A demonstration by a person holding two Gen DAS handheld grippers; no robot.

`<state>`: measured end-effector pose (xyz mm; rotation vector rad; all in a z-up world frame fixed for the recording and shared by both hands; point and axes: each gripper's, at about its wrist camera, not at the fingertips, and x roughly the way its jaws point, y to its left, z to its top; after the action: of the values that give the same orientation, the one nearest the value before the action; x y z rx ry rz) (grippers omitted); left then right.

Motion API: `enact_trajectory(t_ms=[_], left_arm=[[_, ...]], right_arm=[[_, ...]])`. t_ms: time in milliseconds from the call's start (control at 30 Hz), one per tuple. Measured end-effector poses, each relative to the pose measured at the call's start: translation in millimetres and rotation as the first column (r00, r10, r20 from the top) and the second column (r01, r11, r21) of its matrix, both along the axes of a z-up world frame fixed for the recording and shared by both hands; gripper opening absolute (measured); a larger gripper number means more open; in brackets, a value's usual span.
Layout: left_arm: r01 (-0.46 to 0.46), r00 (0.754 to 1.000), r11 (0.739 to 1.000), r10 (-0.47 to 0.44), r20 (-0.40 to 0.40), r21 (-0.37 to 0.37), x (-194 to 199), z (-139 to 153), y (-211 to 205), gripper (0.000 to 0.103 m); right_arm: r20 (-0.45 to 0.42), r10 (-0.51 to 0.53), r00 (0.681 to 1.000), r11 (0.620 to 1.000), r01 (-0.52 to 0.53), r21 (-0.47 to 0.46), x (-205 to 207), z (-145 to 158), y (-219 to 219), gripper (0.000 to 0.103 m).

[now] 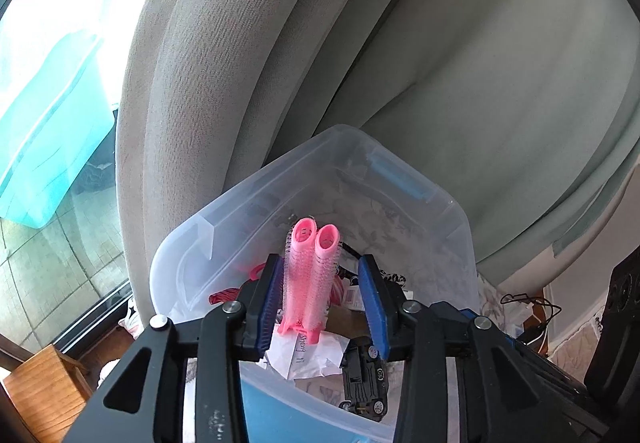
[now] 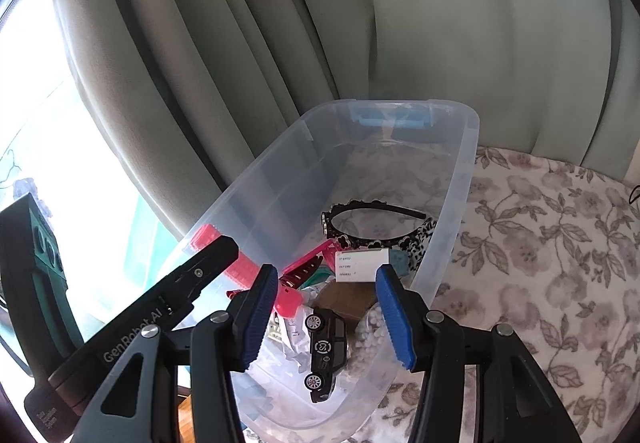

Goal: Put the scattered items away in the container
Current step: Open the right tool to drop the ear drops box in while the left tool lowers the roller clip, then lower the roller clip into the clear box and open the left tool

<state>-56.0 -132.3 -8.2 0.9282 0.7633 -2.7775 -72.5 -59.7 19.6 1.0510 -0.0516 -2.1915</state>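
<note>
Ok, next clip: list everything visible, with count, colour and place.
bin: 1, clear, on flowered cloth
hair roller clip: 1, pink, between left tongs over bin
toy car: 1, black, in bin
headbands: at least 2, black, in bin
paper scraps: white, in bin
flowered cloth: 1, grey-white, under bin
curtain: grey, behind bin
left tongs: blue pads, open
right tongs: blue pads, open, empty
</note>
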Motion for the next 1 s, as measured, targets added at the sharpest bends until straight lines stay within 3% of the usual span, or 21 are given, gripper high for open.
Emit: enact_trajectory(t_ms=[200, 400, 500, 1000], left_arm=[[-0.008, 1.000, 1.000, 0.008, 0.008, -0.006, 3.2, 2.1, 6.5, 0.057], [0.013, 1.000, 0.999, -0.013, 0.007, 0.035, 10.0, 3.4, 12.1, 0.069], [0.029, 0.999, 0.998, -0.030, 0.012, 0.058, 13.0, 4.1, 17.2, 0.069], [0.037, 0.999, 0.999, -0.038, 0.029, 0.029, 46.2, 15.4, 43.5, 0.071]], right_arm=[[-0.006, -0.012, 1.000, 1.000, 0.012, -0.005, -3.1, 5.2, 4.2, 0.056], [-0.019, -0.025, 1.000, 1.000, 0.025, -0.019, 0.0, 12.8, 11.8, 0.061], [-0.026, -0.031, 0.999, 0.999, 0.031, -0.020, 4.5, 17.6, 17.3, 0.061], [-0.018, -0.033, 0.999, 0.999, 0.034, 0.034, 31.5, 32.1, 31.6, 0.064]])
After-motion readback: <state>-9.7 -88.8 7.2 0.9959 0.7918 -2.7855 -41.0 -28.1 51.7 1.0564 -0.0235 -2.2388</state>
